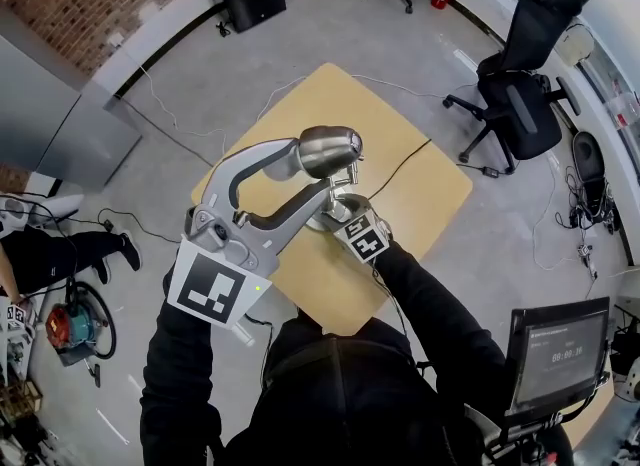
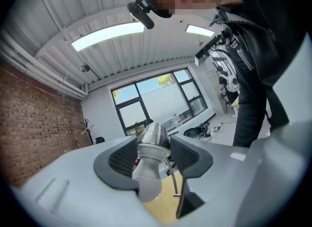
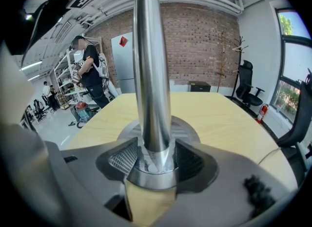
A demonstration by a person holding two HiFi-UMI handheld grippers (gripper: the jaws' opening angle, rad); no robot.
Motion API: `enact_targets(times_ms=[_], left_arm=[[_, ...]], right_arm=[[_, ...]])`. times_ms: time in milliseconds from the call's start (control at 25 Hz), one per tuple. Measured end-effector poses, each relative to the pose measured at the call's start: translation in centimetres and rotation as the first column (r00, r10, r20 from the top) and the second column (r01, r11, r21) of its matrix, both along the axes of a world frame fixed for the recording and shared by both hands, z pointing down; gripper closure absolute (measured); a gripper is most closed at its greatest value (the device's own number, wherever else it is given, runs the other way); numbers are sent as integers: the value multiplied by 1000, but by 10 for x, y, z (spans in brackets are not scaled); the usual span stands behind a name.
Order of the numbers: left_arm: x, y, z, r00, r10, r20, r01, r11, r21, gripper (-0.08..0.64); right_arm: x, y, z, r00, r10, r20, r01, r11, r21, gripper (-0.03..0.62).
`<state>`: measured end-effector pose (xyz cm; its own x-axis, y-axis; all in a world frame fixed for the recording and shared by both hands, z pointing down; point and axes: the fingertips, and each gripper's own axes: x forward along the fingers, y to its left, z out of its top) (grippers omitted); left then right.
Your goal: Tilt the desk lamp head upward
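Pinching the rounded brushed-metal lamp head (image 1: 328,150) is the left tool (image 2: 153,154); the right tool (image 3: 155,160) clamps the polished cylindrical pole (image 3: 151,75).

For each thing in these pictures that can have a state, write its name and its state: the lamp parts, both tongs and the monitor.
left tongs: shut on the lamp head
right tongs: shut on the lamp pole, just above the lamp base
lamp head: gripped; lit or unlit not clear
lamp base: flat on the table
monitor: on, text on a dark screen
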<state>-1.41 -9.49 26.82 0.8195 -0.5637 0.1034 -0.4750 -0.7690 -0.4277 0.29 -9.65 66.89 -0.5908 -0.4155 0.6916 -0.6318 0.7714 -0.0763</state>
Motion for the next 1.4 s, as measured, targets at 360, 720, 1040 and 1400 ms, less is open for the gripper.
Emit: enact_targets(times_ms=[360, 720, 1040, 1400], left_arm=[[6, -2, -1, 1000, 9, -16, -9, 1000, -23, 342], [14, -3, -4, 1000, 31, 2, -31, 999, -13, 344], [24, -3, -3, 999, 37, 33, -36, 999, -11, 344], [36, 0, -2, 997, 51, 53, -51, 999, 3, 344]], right_arm=[[0, 0, 2, 1000, -12, -16, 12, 1000, 12, 341], [-3, -1, 2, 1000, -9, -5, 9, 1000, 17, 341], [-5, 0, 2, 1000, -10, -10, 10, 1000, 17, 341], [-3, 4, 4, 1000, -16, -8, 16, 1000, 20, 341]])
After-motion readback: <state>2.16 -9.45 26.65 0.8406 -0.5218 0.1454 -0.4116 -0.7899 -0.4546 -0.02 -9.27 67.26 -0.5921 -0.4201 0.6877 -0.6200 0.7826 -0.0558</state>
